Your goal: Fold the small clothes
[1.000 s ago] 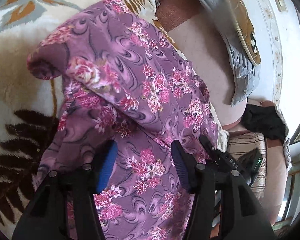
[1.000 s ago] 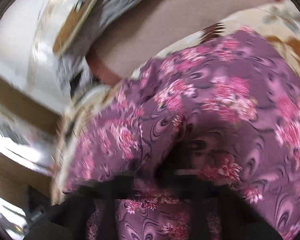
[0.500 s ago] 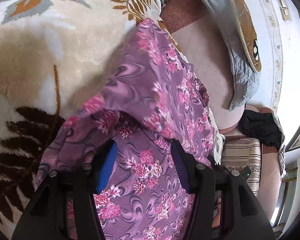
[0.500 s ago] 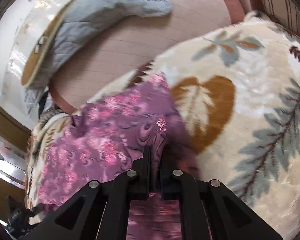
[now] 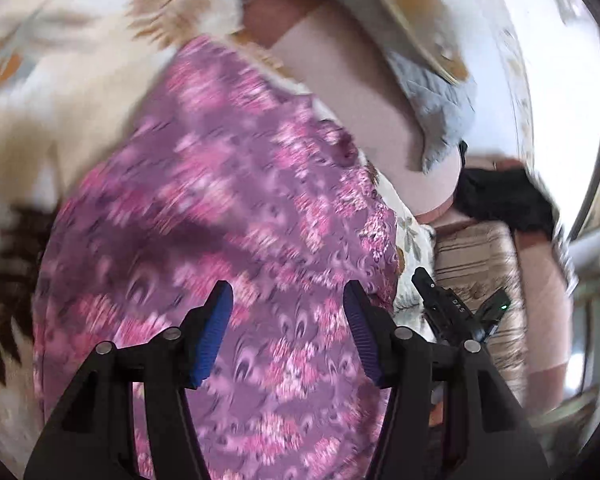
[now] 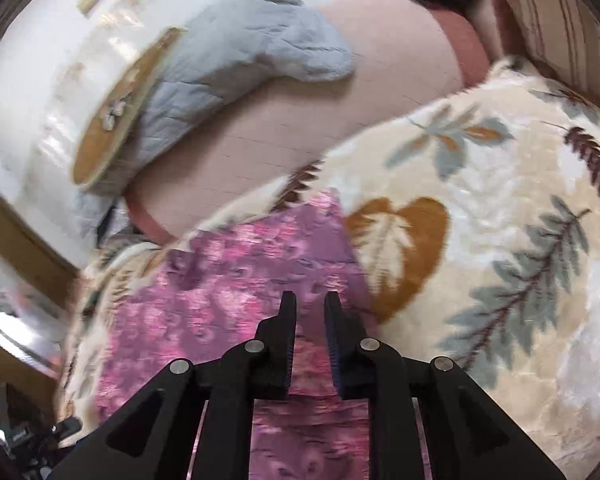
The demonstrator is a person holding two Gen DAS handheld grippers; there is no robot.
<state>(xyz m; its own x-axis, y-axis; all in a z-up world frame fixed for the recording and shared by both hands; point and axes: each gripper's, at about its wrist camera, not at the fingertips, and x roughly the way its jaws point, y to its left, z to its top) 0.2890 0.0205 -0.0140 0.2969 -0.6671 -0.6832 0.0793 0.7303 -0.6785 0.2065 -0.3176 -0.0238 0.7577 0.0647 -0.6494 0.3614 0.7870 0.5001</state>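
A purple garment with pink flowers (image 5: 228, 184) lies spread on a cream leaf-patterned blanket (image 5: 80, 92). My left gripper (image 5: 286, 300) hovers over its near part, jaws wide apart and empty. In the right wrist view the garment (image 6: 228, 280) lies flat on the blanket (image 6: 480, 220), one corner pointing away. My right gripper (image 6: 310, 300) is over the garment's right edge, jaws a narrow gap apart with nothing between them.
A pink mattress sheet (image 6: 320, 120) lies past the blanket. A grey quilted cover (image 6: 236, 60) with a brown-edged cushion lies on it. A black cloth (image 5: 500, 196) and a striped cushion (image 5: 476, 264) sit at the right. A black device with a green light (image 5: 460, 312) lies beside the garment.
The right gripper has opened slightly and let go of the garment's fold. The raised fold has dropped flat onto the garment. The left gripper has shifted a little; its view is blurred.
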